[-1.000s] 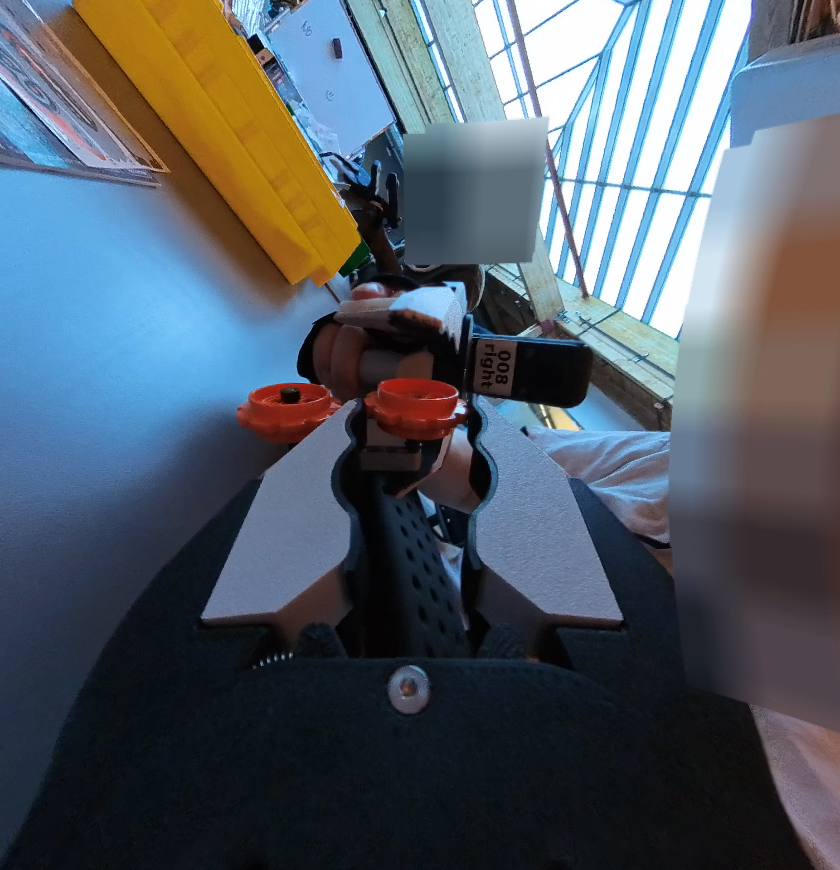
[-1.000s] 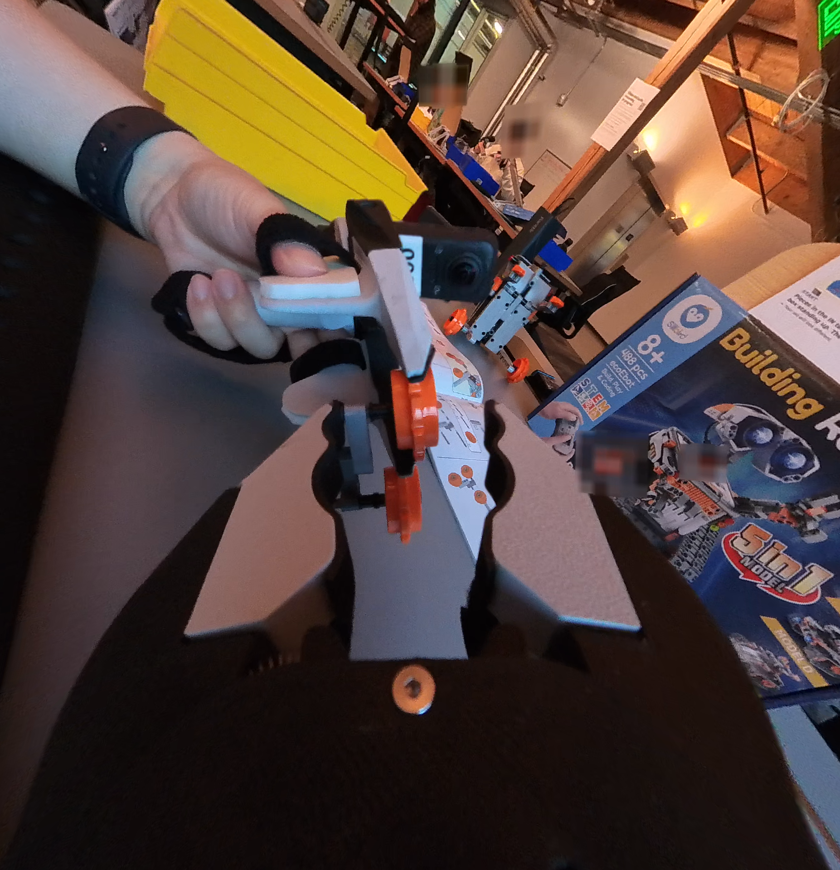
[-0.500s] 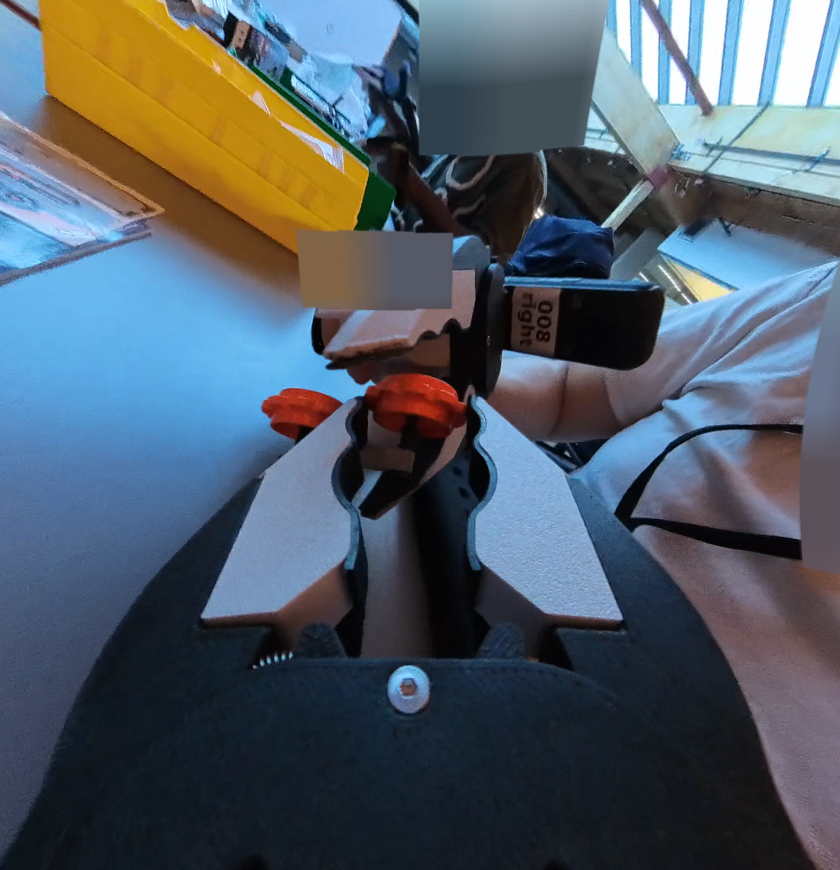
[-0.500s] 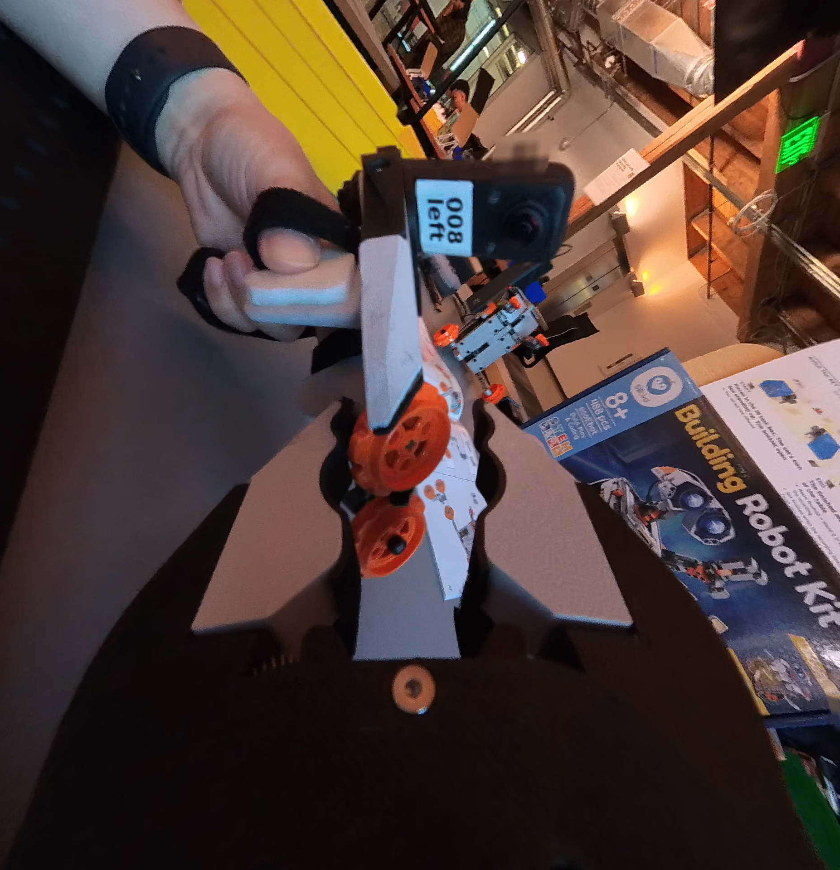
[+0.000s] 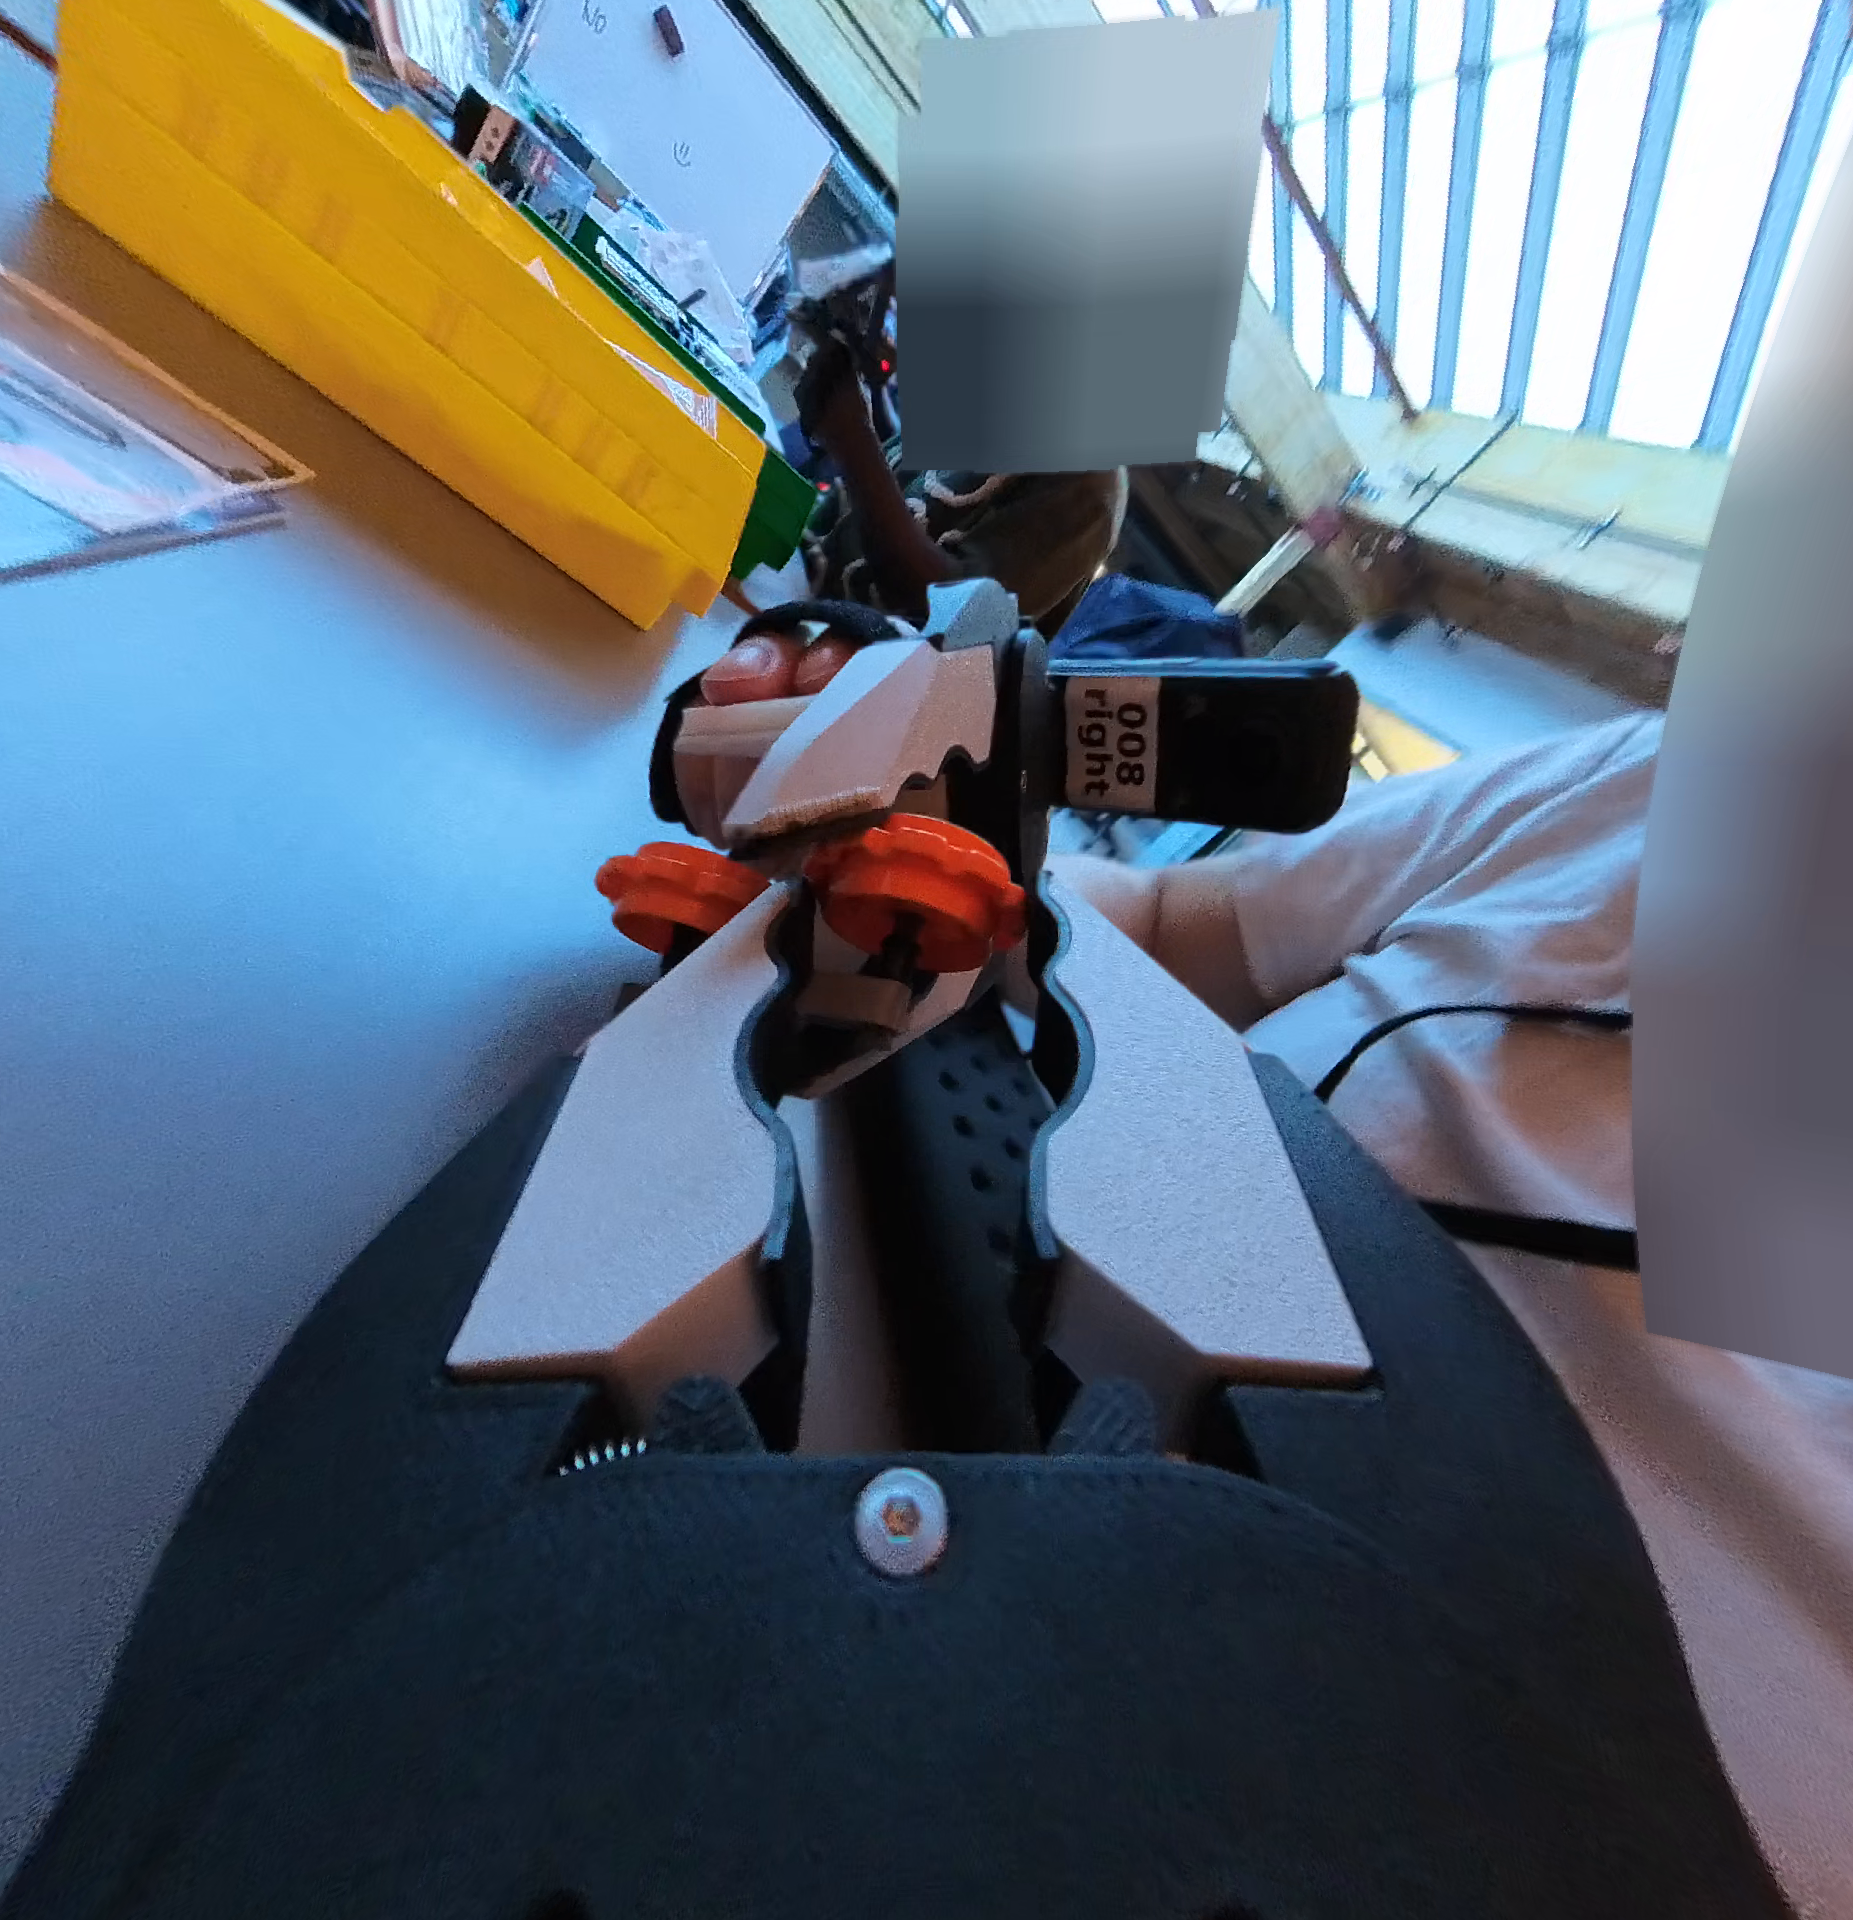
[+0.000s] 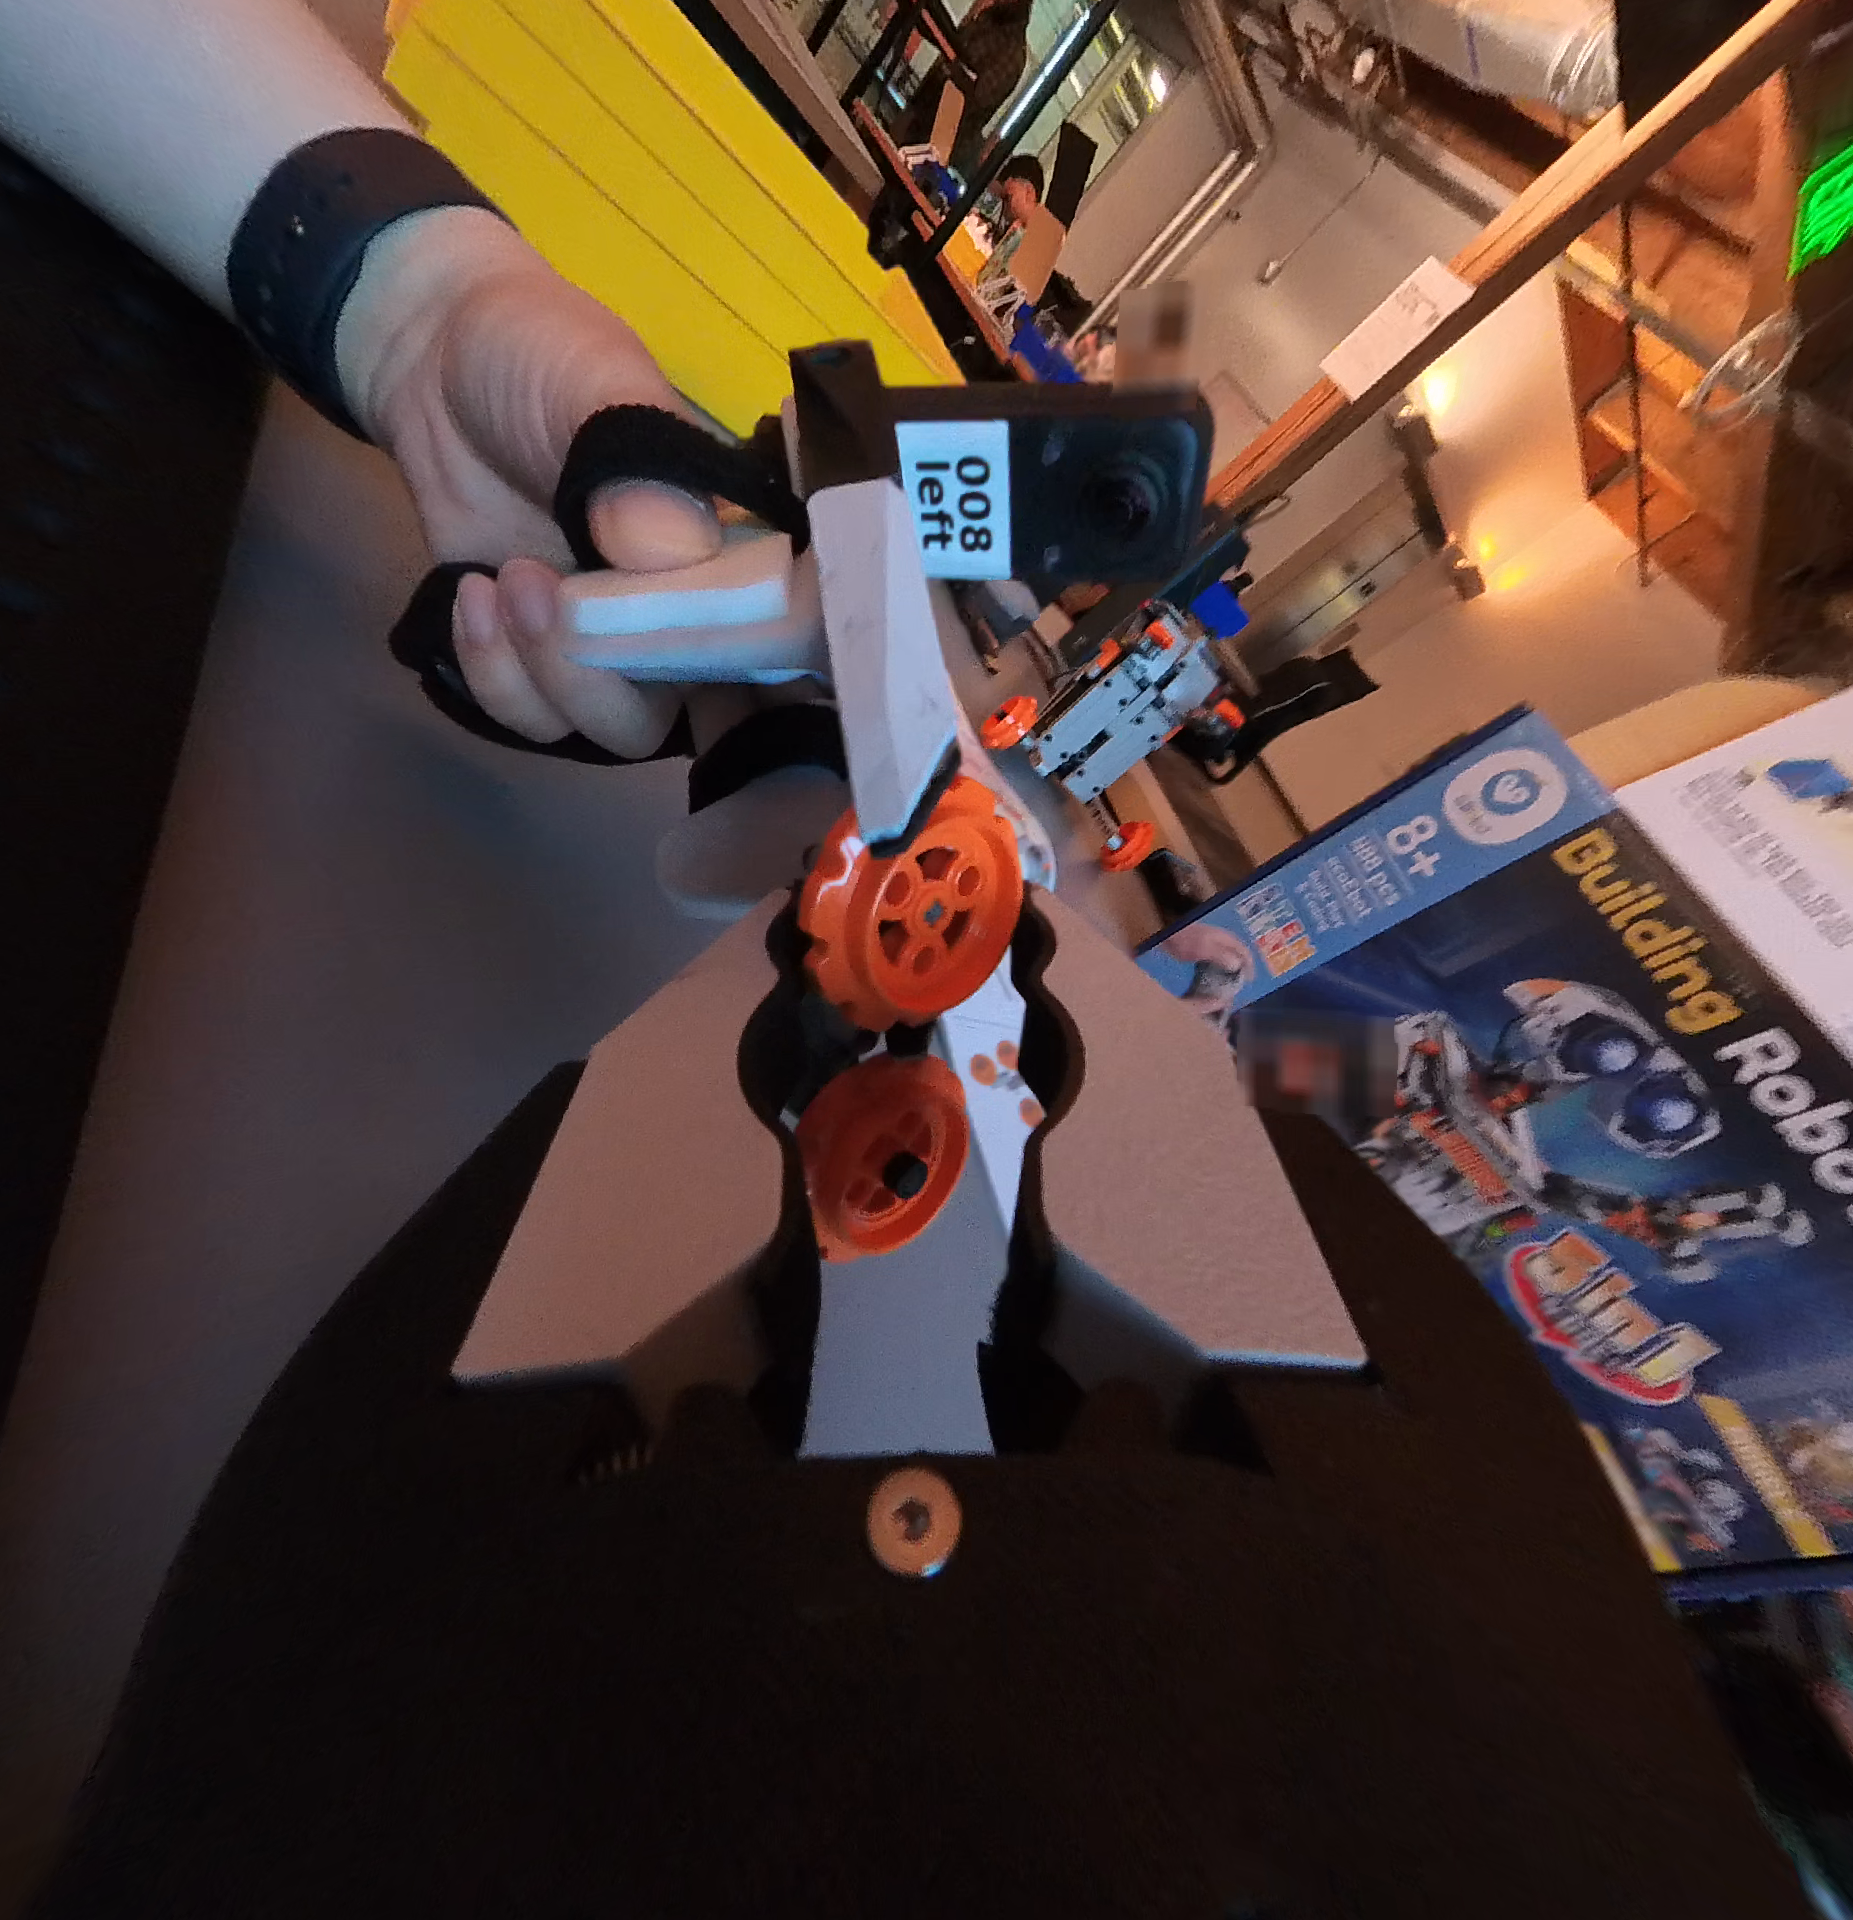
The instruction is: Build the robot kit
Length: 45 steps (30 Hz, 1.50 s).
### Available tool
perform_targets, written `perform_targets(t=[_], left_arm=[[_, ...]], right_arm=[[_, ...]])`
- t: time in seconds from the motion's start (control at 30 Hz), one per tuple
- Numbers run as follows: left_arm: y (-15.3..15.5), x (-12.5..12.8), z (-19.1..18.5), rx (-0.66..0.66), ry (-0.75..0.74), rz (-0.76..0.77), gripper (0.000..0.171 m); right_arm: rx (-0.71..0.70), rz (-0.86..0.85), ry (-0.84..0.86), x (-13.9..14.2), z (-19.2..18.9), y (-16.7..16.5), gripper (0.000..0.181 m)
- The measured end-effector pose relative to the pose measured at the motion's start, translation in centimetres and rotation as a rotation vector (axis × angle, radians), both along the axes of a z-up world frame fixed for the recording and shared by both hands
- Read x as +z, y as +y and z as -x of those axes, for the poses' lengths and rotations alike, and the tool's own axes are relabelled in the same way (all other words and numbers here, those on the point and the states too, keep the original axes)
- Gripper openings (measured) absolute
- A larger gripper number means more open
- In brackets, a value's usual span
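Observation:
A small grey and black brick assembly [image 5: 860,997] carries two orange wheels, held above the table. My left gripper [image 5: 911,914] is shut on its grey body, just under the nearer orange wheel [image 5: 911,894]; the second wheel [image 5: 678,894] sticks out to the left. In the right wrist view my right gripper [image 6: 906,920] is shut around the rim of the upper orange wheel [image 6: 906,914], which faces the camera. The lower wheel [image 6: 880,1174] has a black axle end in its hub. The left gripper's finger [image 6: 880,665] ends on the upper wheel. The right gripper's finger [image 5: 849,748] reaches in from beyond.
A yellow bin [image 5: 382,270] stands at the back of the grey table [image 5: 226,883], with a printed sheet [image 5: 70,447] beside it. A blue kit box [image 6: 1524,1091], a white booklet [image 6: 1784,831] and a built grey-and-orange model [image 6: 1119,707] lie to the right. Spacing between my two grippers at the tips: around 5 cm.
The right gripper has rolled relative to the assembly, so the wheels went from edge-on to face-on. Its jaws narrowed slightly on the upper wheel. The left gripper's hold is unchanged.

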<state>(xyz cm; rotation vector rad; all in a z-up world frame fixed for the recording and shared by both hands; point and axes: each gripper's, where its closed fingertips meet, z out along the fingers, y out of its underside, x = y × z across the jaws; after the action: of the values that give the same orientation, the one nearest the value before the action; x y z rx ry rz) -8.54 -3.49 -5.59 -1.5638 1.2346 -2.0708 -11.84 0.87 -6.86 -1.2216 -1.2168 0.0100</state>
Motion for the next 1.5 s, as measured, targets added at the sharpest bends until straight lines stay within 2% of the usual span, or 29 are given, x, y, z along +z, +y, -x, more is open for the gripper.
perform_targets(t=[0.13,0.3,0.33,0.4,0.43,0.57,0.63,0.87,1.0,1.03,1.07,1.13,1.27,1.43,1.5], left_arm=[[1.7,0.7,-0.1,-0.019,-0.013,0.338,0.039],[6.5,2.0,0.8,0.068,-0.134,0.732,0.039],[7.1,2.1,1.0,0.089,-0.15,0.774,0.039],[8.0,2.3,1.2,0.114,-0.176,0.843,0.039],[8.4,2.5,1.3,0.132,-0.197,0.873,0.04],[9.2,2.7,1.4,0.19,-0.23,0.956,0.039],[9.0,2.7,1.4,0.189,-0.233,0.981,0.039],[8.9,3.2,1.6,0.224,-0.247,0.911,0.036],[8.1,3.0,1.2,0.185,-0.23,0.913,0.036],[7.8,2.8,1.0,0.183,-0.207,0.888,0.037],[7.5,2.6,0.9,0.178,-0.185,0.864,0.036],[7.6,2.6,1.0,0.193,-0.18,0.832,0.036],[7.1,2.3,0.8,0.22,-0.121,0.663,0.035],[5.1,2.8,0.4,0.21,-0.092,0.398,0.036],[4.7,3.3,0.3,0.227,-0.115,0.339,0.035]], right_arm=[[-0.011,0.087,0.1,0.4,-0.7,0.5,0.038],[-0.064,0.1,0.257,2.7,-2.3,1.6,0.033],[-0.071,0.088,0.271,3.2,-2.3,1.6,0.032],[-0.065,0.061,0.258,3.8,-1.9,1.1,0.014],[-0.075,0.035,0.239,3.9,-1.7,1.1,0.012],[-0.14,0.048,0.159,2.7,-0.6,2.3,0.029],[-0.133,0.035,0.138,2.8,0.2,2.5,0.03],[-0.228,-0.115,0.052,3.7,0.2,3.3,0.048],[-0.224,-0.047,0.065,3.2,0.0,4.1,0.058],[-0.201,-0.035,0.047,3.1,0.1,4.2,0.055],[-0.189,0.002,0.022,2.6,0.0,4.2,0.044],[-0.212,0.021,-0.004,2.3,-0.5,4.5,0.04],[-0.232,-0.021,-0.073,1.9,-1.0,4.0,0.036],[-0.198,-0.09,-0.059,2.5,-0.7,3.0,0.035],[-0.205,-0.101,-0.041,2.8,-0.7,2.9,0.036]])
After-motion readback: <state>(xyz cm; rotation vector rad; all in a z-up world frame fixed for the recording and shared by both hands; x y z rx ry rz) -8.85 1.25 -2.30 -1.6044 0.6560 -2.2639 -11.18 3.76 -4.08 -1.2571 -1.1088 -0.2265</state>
